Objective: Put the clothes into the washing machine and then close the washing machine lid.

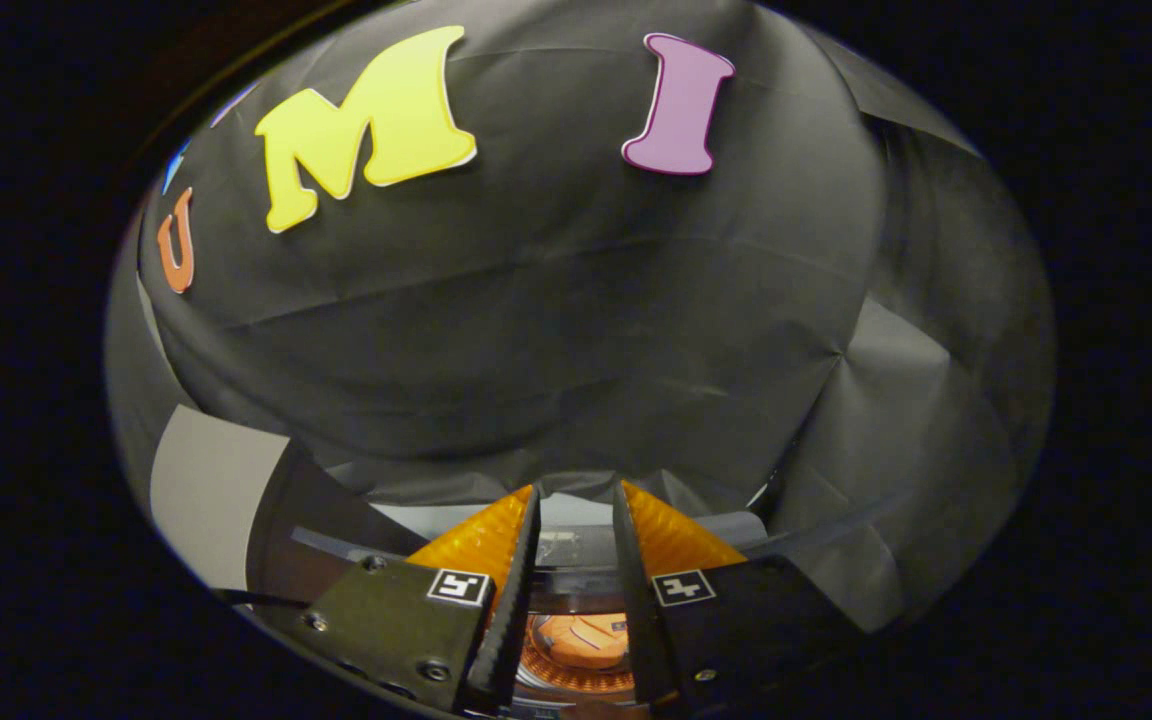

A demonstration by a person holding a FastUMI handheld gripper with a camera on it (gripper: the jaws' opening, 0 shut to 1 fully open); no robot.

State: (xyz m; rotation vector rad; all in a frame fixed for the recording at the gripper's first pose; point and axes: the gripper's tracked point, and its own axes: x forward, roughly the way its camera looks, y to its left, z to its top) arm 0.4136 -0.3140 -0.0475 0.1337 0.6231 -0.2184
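- Staged recording booth, not a real home: creased black cloth wall (576, 330) hangs as backdrop.
- Toy-sized washing machine (576, 585) set just in front of cloth wall, drum open w/ orange clothes (586, 640) inside.

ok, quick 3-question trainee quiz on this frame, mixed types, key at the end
1. True or false: the fingers are clamped on a garment.
2. The orange garment lies: A) draped over one finger, B) down in the round washer drum, seen through the gap between the fingers, C) on the black cloth wall.
3. Fill in: beyond the fingertips hangs the black ____ wall.

Key: 1 false, the fingers stand apart with nothing between them. 2 B. 3 cloth.
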